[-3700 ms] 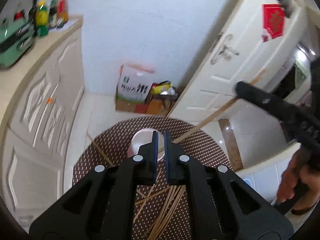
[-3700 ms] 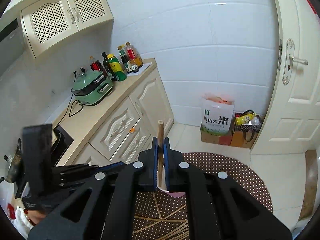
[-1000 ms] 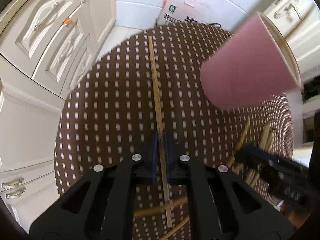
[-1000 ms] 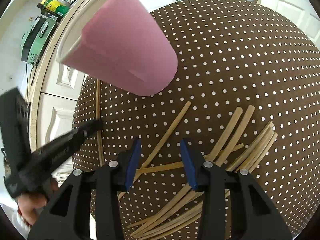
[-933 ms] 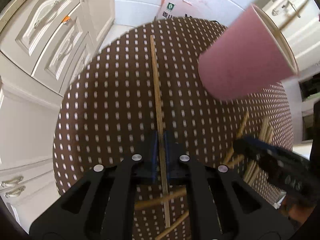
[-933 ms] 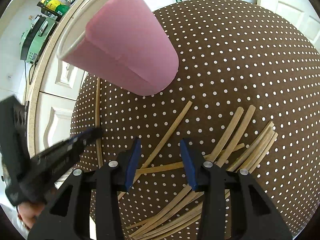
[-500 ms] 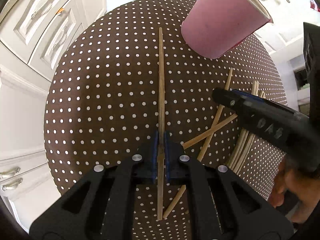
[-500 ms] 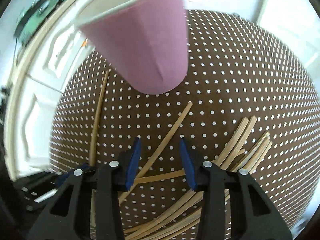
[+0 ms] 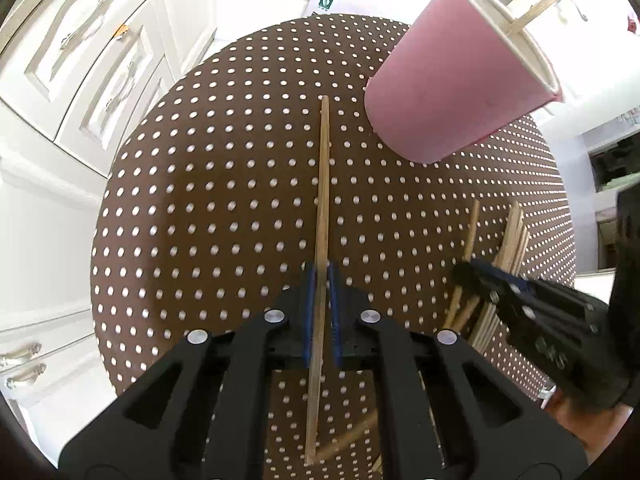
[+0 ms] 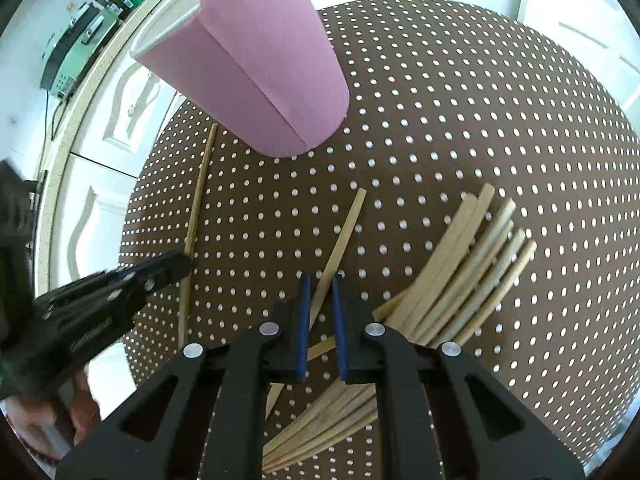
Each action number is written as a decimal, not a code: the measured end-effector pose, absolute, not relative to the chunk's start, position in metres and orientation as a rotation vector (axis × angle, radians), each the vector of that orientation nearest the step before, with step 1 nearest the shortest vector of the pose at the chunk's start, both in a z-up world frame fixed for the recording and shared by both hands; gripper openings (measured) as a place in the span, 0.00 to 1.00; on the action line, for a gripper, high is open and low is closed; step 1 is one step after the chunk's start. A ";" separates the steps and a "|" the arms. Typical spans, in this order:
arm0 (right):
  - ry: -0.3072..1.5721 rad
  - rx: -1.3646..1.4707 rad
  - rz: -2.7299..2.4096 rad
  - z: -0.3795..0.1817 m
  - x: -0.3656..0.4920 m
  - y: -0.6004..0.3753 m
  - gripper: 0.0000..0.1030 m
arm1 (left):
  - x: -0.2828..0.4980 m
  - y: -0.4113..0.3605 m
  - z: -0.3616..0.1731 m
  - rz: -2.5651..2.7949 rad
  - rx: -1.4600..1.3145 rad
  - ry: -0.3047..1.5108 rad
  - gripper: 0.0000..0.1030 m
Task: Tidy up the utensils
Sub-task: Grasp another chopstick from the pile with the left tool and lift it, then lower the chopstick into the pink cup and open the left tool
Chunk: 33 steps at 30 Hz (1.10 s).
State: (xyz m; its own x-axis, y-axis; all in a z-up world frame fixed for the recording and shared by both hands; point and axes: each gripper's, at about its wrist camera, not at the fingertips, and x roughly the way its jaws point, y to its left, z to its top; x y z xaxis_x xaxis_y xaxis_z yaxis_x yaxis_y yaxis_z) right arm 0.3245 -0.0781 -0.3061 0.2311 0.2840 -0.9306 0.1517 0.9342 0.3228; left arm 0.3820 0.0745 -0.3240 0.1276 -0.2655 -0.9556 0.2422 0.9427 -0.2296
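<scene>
A pink paper cup [image 9: 452, 88] stands on a round brown dotted table [image 9: 224, 184] with one chopstick [image 9: 544, 2] leaning in it; the cup also shows in the right wrist view [image 10: 256, 64]. My left gripper [image 9: 321, 270] is shut on a long wooden chopstick [image 9: 323, 184] that lies along the table. My right gripper [image 10: 319, 282] has its jaws narrowed around a single chopstick [image 10: 344, 232] on the table, with a small gap left at each side. A pile of several chopsticks [image 10: 464, 276] lies to its right.
White cabinets [image 9: 80, 72] with drawers stand left of the table. A counter with a green appliance [image 10: 68, 60] and bottles is at the upper left of the right wrist view. A white door [image 10: 580, 20] is behind the table.
My left gripper went from empty in the air down to the table and shut on the long chopstick. My right gripper dropped its earlier chopstick in the cup, lowered, and narrowed its jaws around a single chopstick.
</scene>
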 end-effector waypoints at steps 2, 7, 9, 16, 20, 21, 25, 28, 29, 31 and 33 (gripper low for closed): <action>1.347 0.405 0.102 -0.307 0.320 -0.085 0.09 | 0.388 0.071 -0.327 -0.364 -0.006 1.398 0.08; 1.343 0.461 0.122 -0.301 0.314 -0.106 0.08 | 0.405 0.061 -0.327 -0.356 0.026 1.395 0.13; 1.342 0.463 0.131 -0.299 0.317 -0.101 0.08 | 0.410 0.055 -0.326 -0.365 0.036 1.393 0.25; 1.334 0.491 0.155 -0.294 0.323 -0.103 0.07 | 0.416 0.041 -0.327 -0.317 0.121 1.349 0.28; 1.308 0.504 0.168 -0.288 0.324 -0.101 0.07 | 0.421 0.049 -0.327 -0.313 0.118 1.336 0.06; 1.301 0.508 0.172 -0.286 0.324 -0.101 0.07 | 0.421 0.057 -0.326 -0.318 0.108 1.335 0.05; 1.255 0.511 0.185 -0.267 0.324 -0.101 0.06 | 0.418 0.072 -0.307 -0.344 0.004 1.295 0.05; 1.201 0.497 0.195 -0.248 0.324 -0.102 0.05 | 0.413 0.078 -0.284 -0.370 -0.053 1.244 0.05; 1.184 0.489 0.199 -0.241 0.324 -0.101 0.05 | 0.410 0.079 -0.275 -0.381 -0.062 1.223 0.05; 1.140 0.466 0.209 -0.222 0.322 -0.099 0.05 | 0.404 0.085 -0.258 -0.406 -0.064 1.191 0.05; 1.103 0.444 0.219 -0.207 0.320 -0.098 0.05 | 0.395 0.090 -0.239 -0.427 -0.061 1.151 0.05</action>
